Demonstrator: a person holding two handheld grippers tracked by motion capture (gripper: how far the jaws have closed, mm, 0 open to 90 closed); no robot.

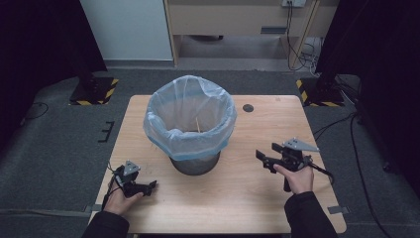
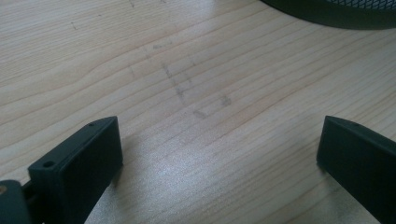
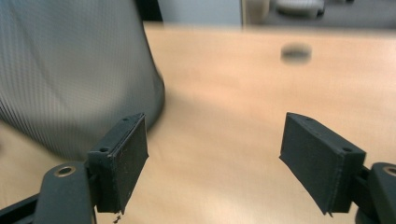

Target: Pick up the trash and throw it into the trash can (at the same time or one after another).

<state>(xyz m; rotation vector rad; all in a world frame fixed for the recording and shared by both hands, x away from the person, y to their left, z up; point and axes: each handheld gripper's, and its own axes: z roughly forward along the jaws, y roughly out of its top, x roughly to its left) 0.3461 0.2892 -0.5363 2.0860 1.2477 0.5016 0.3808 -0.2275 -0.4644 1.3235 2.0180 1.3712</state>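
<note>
Bin (image 1: 190, 124) between two low, open grippers

This looks like a lab or recording room rather than a home. A small wooden table (image 1: 257, 198) stands alone on grey carpet (image 1: 49, 148). At ten and two o'clock from it, stand bases edged with yellow-black hazard tape (image 1: 94, 91) sit under black curtains (image 1: 29, 49). At twelve o'clock is pale wooden furniture (image 1: 237, 20), with loose cables (image 1: 304, 52) at one o'clock.
</note>
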